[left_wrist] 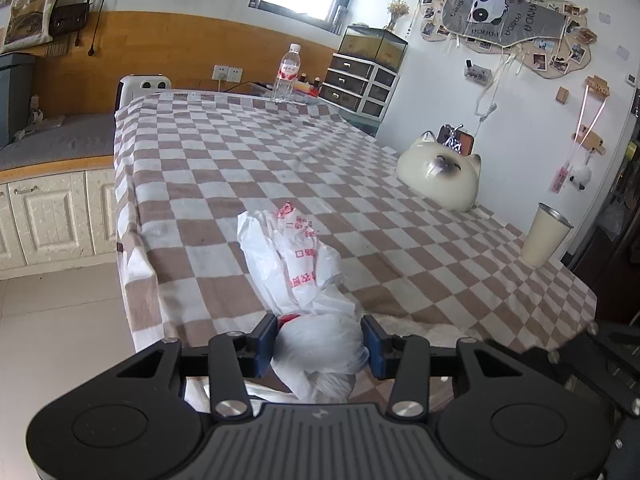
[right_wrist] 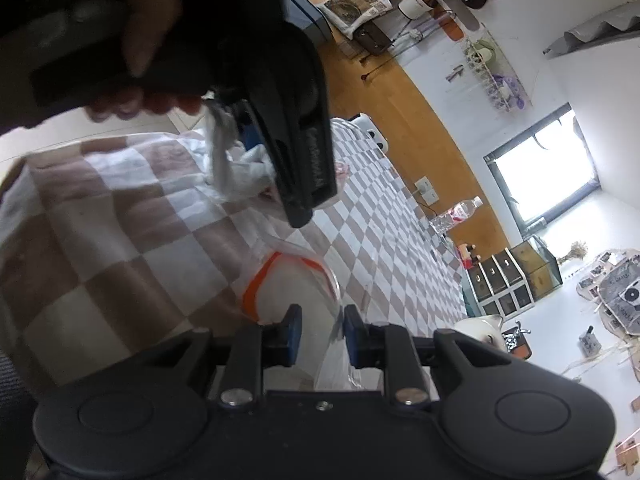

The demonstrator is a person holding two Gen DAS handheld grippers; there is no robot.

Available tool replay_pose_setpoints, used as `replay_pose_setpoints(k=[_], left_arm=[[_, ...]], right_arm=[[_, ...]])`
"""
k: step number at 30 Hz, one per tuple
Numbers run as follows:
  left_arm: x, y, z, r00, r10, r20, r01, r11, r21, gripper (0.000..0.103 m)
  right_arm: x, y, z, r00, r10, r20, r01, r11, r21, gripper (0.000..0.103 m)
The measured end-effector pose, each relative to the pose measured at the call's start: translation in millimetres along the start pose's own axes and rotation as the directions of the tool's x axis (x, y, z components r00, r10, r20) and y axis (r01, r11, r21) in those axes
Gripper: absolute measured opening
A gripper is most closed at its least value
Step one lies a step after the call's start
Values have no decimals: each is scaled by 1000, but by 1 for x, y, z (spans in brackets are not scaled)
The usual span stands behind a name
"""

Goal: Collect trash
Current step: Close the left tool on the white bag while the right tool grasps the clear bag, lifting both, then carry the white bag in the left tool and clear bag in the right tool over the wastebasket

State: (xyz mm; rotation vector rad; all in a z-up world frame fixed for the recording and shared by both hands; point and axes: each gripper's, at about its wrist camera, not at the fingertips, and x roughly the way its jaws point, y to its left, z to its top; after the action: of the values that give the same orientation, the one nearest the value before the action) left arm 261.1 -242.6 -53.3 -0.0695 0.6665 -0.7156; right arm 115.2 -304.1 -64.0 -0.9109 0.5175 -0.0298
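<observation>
On checked cloth (left_wrist: 224,160): one bag (left_wrist: 296,264), one bottle (left_wrist: 286,74).

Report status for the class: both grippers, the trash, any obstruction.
Left gripper open around white bag on checkered table. Right gripper pinching clear red-rimmed bag. Cat figure and cup well off to the side.

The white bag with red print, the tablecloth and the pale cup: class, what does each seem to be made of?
White bag: thin plastic film, glossy, crinkled, partly see-through.
Tablecloth: woven fabric, matte, creased, draping over the edge.
Pale cup: probably metal with a cream coating; the rim looks bare and steel-like.
</observation>
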Motion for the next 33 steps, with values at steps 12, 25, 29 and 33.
replay_pose_setpoints(k=[12, 25, 29, 33], left_arm=[[-50, 12, 12, 995, 53, 82, -54, 999, 10, 45], [-128, 56, 6, 966, 200, 161, -200, 980, -19, 45], [-148, 73, 0, 953, 252, 167, -250, 968, -34, 45], [-167, 92, -4, 935, 307, 177, -304, 952, -46, 45]], right_arm=[[1, -55, 17, 998, 51, 23, -55, 945, 322, 8], [-16, -69, 66, 978, 117, 171, -199, 761, 618, 8], [-12, -58, 83, 970, 136, 199, -235, 723, 650, 8], [-3, -45, 98, 964, 159, 213, -263, 693, 672, 8]])
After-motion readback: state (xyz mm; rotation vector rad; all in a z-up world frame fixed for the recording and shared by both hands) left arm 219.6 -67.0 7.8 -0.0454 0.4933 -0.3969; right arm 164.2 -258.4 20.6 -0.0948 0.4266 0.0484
